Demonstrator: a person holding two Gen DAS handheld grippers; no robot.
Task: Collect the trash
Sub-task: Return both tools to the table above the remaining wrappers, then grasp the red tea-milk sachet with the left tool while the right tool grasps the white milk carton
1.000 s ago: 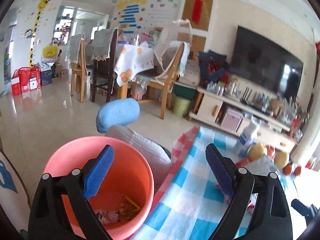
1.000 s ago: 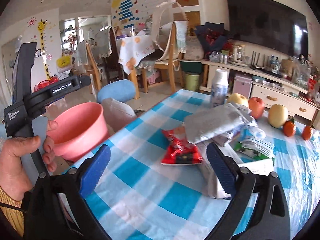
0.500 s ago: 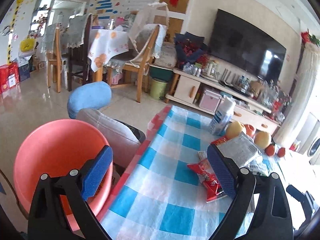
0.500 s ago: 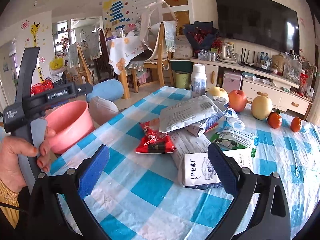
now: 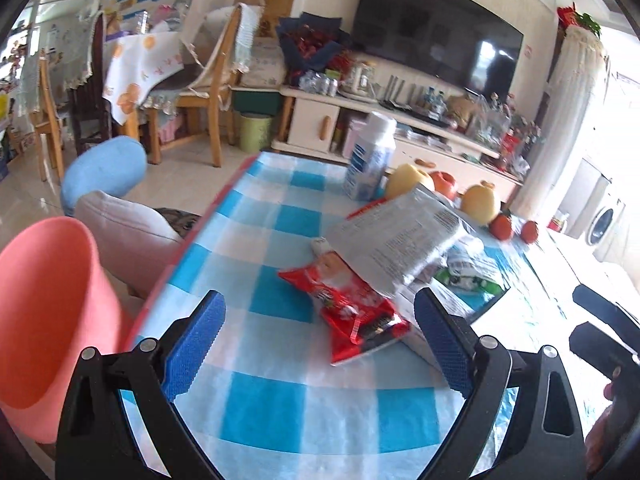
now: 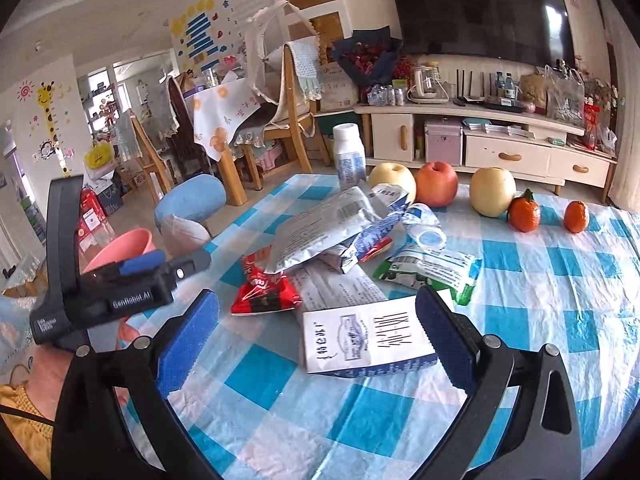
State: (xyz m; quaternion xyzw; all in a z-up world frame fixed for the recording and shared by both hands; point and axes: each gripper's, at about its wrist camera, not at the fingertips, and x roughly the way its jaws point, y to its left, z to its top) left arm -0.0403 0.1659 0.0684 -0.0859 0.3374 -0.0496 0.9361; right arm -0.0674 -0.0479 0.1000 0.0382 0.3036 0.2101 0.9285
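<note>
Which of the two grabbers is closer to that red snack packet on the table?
Left. The left gripper hangs open right at the red snack packet; the right gripper, also open, sits further back, over a white packet.

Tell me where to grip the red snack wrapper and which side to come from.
Grip the red crinkled snack wrapper by its free near end, coming in from the near table edge with the left gripper, jaws open. Its far end lies tucked under the silver foil bag, so that end is blocked, while the near end lies flat and exposed.
</note>
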